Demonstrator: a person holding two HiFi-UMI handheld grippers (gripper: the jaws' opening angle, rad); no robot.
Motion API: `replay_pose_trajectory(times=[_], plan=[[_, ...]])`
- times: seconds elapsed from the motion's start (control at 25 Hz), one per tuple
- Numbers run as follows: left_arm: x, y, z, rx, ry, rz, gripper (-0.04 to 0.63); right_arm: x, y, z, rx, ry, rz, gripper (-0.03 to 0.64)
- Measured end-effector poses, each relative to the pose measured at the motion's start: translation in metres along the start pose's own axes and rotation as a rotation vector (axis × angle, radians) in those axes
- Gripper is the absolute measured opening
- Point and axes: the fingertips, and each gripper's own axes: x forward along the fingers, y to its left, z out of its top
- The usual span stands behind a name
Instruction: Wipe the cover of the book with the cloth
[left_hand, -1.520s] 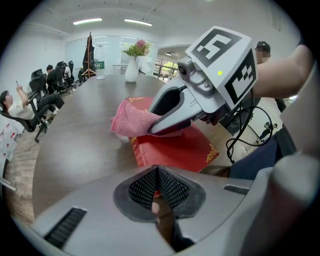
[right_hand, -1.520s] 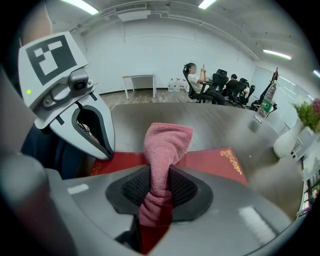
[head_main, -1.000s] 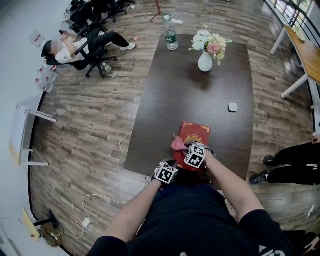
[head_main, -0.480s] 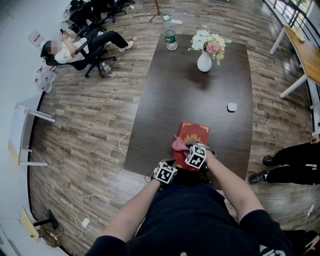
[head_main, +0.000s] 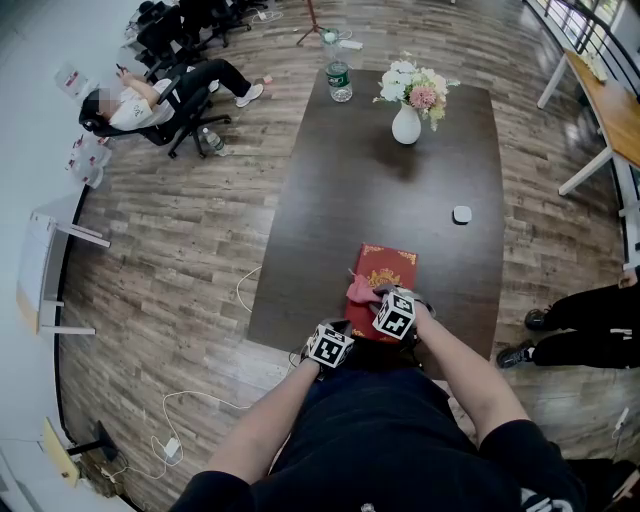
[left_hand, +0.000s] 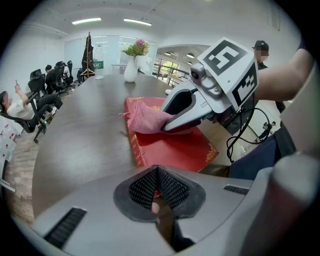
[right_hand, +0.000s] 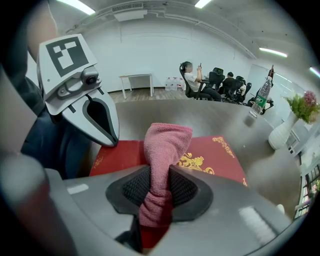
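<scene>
A red book (head_main: 392, 268) with gold print lies on the dark table (head_main: 390, 190) near its near edge. My right gripper (head_main: 376, 297) is shut on a pink cloth (head_main: 359, 290), and the cloth's free end rests on the cover. In the right gripper view the cloth (right_hand: 165, 145) stands up from between the pads above the book (right_hand: 215, 152). My left gripper (head_main: 344, 333) is shut, with its tips at the book's near left corner. The left gripper view shows the book (left_hand: 170, 147), the cloth (left_hand: 145, 117) and the right gripper (left_hand: 169, 127) over it.
A white vase of flowers (head_main: 407, 122), a water bottle (head_main: 339, 80) and a small white object (head_main: 461, 214) stand farther along the table. A person sits in a chair (head_main: 135, 100) at far left. Someone's legs (head_main: 585, 330) are at right. Cables (head_main: 200, 400) lie on the floor.
The right gripper with the cloth has slid a very little to the right over the cover. The left gripper has stayed put.
</scene>
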Motion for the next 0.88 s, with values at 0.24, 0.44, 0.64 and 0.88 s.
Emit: replay_pose_trajectory(times=[0.24, 0.44, 0.64, 0.88], plan=[[0.004, 0.0, 0.0, -0.003, -0.011, 0.0, -0.005, -0.004, -0.001, -0.007, 0.004, 0.0, -0.011, 0.107], [0.002, 0.001, 0.002, -0.01, -0.003, 0.001, -0.005, -0.007, -0.003, -0.01, 0.012, -0.002, -0.012, 0.107], [0.001, 0.0, 0.001, 0.0, -0.011, 0.0, -0.005, -0.009, -0.002, -0.013, 0.011, 0.002, -0.016, 0.107], [0.0, -0.003, 0.0, -0.006, -0.005, -0.005, -0.005, -0.012, -0.001, -0.019, 0.014, 0.002, -0.019, 0.107]])
